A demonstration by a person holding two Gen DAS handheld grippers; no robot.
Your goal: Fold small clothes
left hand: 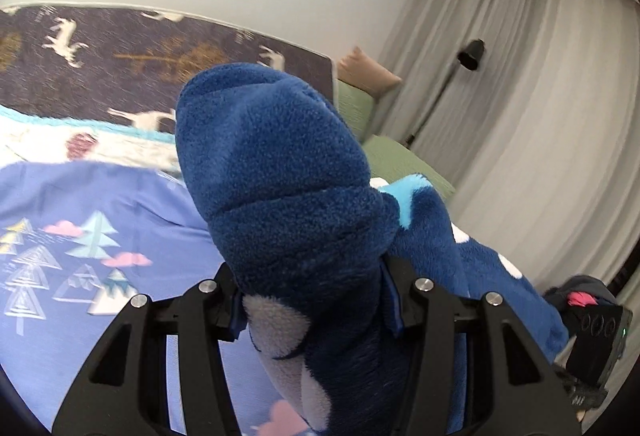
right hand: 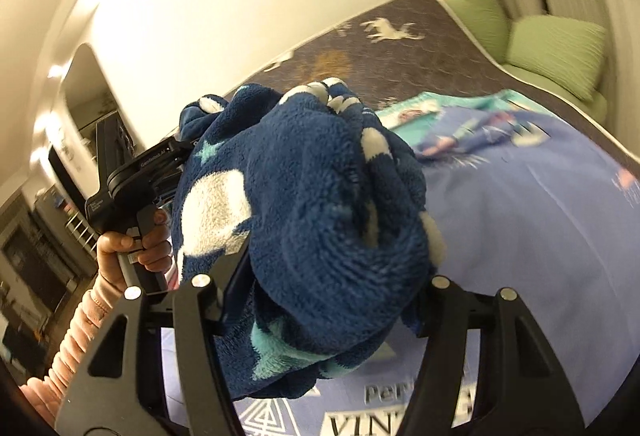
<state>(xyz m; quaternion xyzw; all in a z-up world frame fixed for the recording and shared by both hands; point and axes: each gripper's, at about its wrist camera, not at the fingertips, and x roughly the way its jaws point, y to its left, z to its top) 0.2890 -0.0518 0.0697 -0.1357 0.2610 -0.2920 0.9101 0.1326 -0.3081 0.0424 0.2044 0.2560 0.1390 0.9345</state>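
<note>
Item: navy fleece garment (left hand: 280, 172), plush, patterned with white clouds and pale-blue stars; kind of garment cannot be told while bunched. Location: lifted off the bed, slung between the two claws above the periwinkle bedsheet (left hand: 80, 204).

Holdings, left to right, placed relative to the garment:

- Left claw (left hand: 316, 316): closed onto a thick bundle of the fleece, which rises past its fingers and hides most of the view. Jaws pressed into the pile on either side.
- Bedsheet: below and left of the garment in the left wrist view; printed with trees, mountains and pink clouds.
- Dark deer-print blanket (left hand: 120, 48): beyond the garment, toward the wall.
- Green cushions (right hand: 556, 52): far right of the garment, next to a tan cushion (left hand: 368, 72), before grey curtains (left hand: 520, 76) and a black floor lamp (left hand: 472, 54).
- Right claw (right hand: 320, 300): likewise clamped on a wad of fleece, which spills over and under the jaws.
- Left hand (right hand: 132, 248): seen in the right wrist view, left of the garment, pink sleeve, gripping the other tool's handle.

Condition note (judgement): both grips appear to hold several layers, not a single edge. Risks: the garment may not spread flat when lowered, trapping a crease; thick pile may slide out of one claw if the two pull apart, dropping that side in a heap; a loose end could drag and rumple the bedsheet.
</note>
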